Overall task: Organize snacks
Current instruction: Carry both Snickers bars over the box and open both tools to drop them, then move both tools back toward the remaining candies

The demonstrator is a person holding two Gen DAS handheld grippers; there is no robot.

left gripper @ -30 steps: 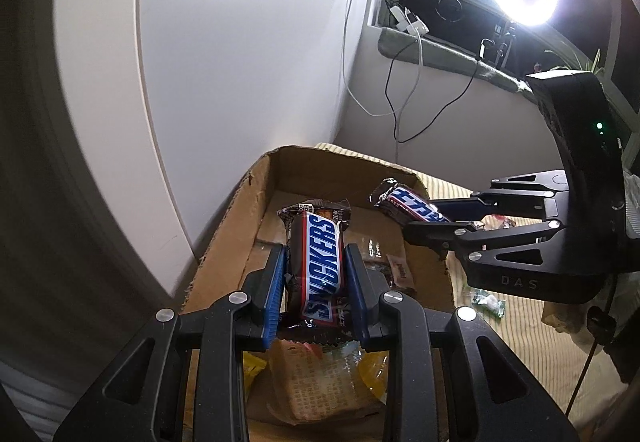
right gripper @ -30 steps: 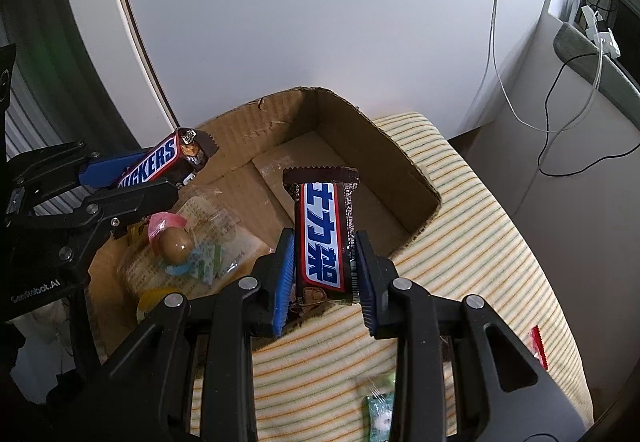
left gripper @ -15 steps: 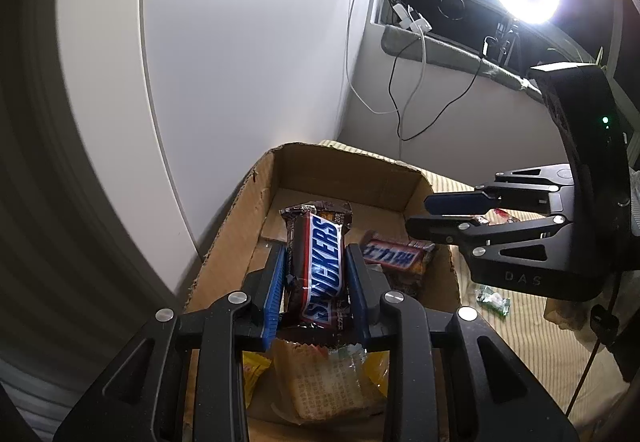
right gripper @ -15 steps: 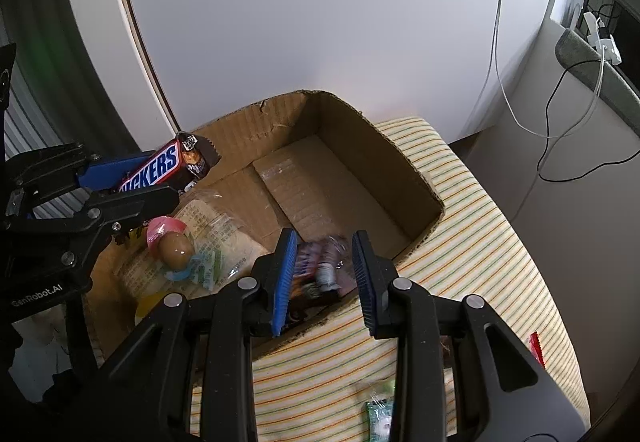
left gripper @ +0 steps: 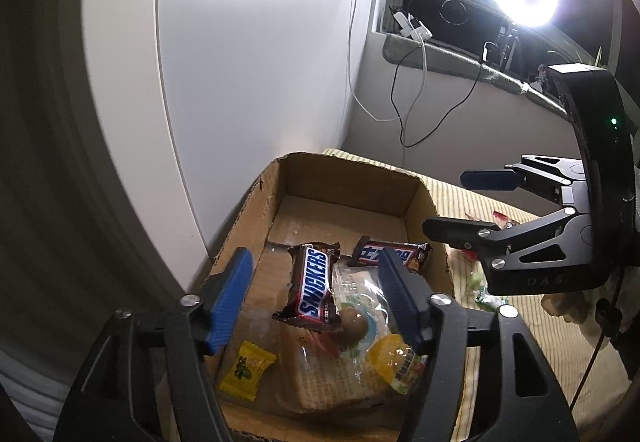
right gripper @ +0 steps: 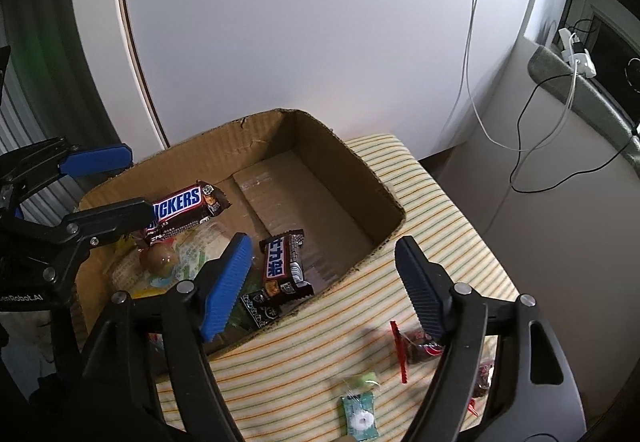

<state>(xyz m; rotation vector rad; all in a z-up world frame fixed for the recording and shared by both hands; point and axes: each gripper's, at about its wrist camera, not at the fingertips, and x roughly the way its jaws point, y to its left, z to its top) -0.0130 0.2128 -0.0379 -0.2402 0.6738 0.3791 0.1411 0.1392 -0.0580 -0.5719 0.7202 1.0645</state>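
Note:
A brown cardboard box [left gripper: 348,171] [right gripper: 360,165] stands on a striped cloth. A Snickers bar [left gripper: 314,288] [right gripper: 186,207] lies in it on other snacks. A second Snickers bar with Chinese lettering [left gripper: 394,256] [right gripper: 282,266] lies beside it near the box's right wall. My left gripper [left gripper: 316,302] is open above the box, over the first bar. My right gripper [right gripper: 324,282] is open over the box's near wall, also seen in the left wrist view [left gripper: 460,201]. Both are empty.
The box also holds a cracker pack [left gripper: 340,378], a yellow candy [left gripper: 246,370], a round brown chocolate [left gripper: 354,324] and a jelly cup [left gripper: 400,366]. Loose sweets lie on the cloth: a green mint [right gripper: 360,416] and red-wrapped packets [right gripper: 416,348]. A white panel and dangling cables stand behind.
Both grippers opened. The right one dropped its Chinese-lettered bar into the box first, then the left one let its Snickers bar fall onto the snacks. Both drew back.

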